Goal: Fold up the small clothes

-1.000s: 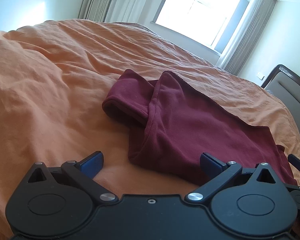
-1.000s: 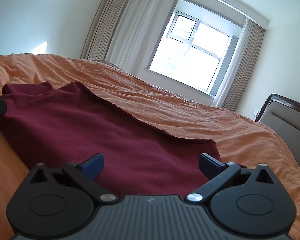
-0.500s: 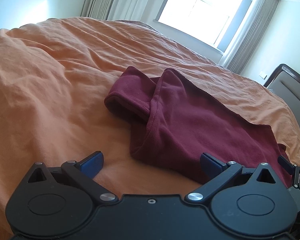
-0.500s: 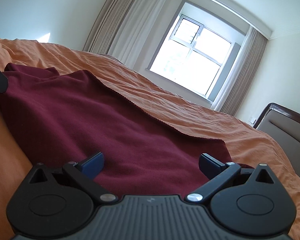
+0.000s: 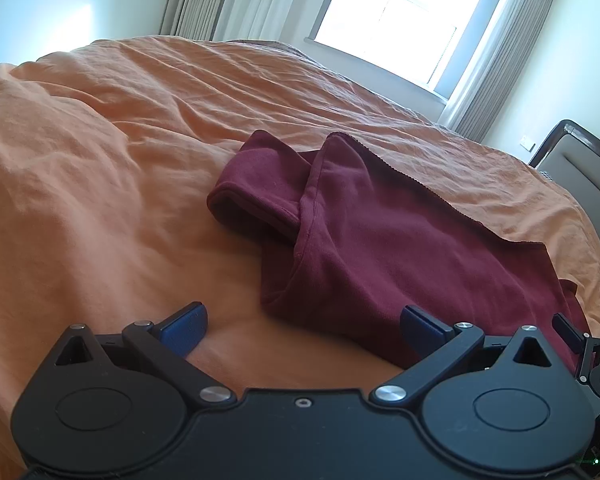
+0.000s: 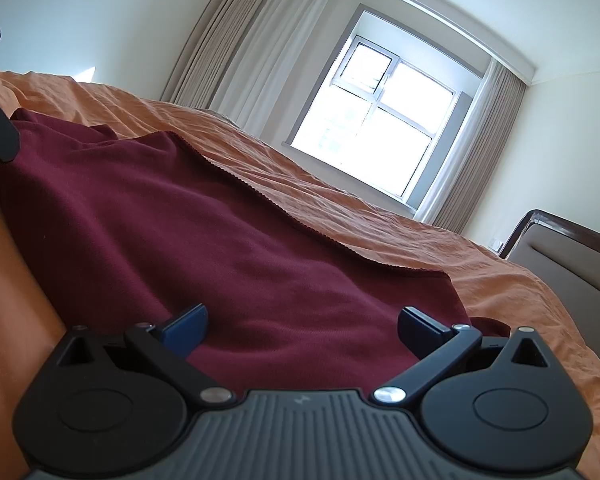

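Lying lower centre-right of the left wrist view on the orange bedspread: maroon garment, long axis running from upper centre toward lower right. Left gripper spread wide, empty, near hem just ahead, right of centre. Right gripper likewise wide, empty, low over the cloth's near edge; judged nearer, probably first to pinch.

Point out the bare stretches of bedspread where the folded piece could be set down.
Free: the orange bedspread left of the maroon garment, from the left gripper back toward the curtains, and the strip between the garment's far hem and the window. Crowded: the near edge, where the right gripper sits over the cloth beside the headboard.
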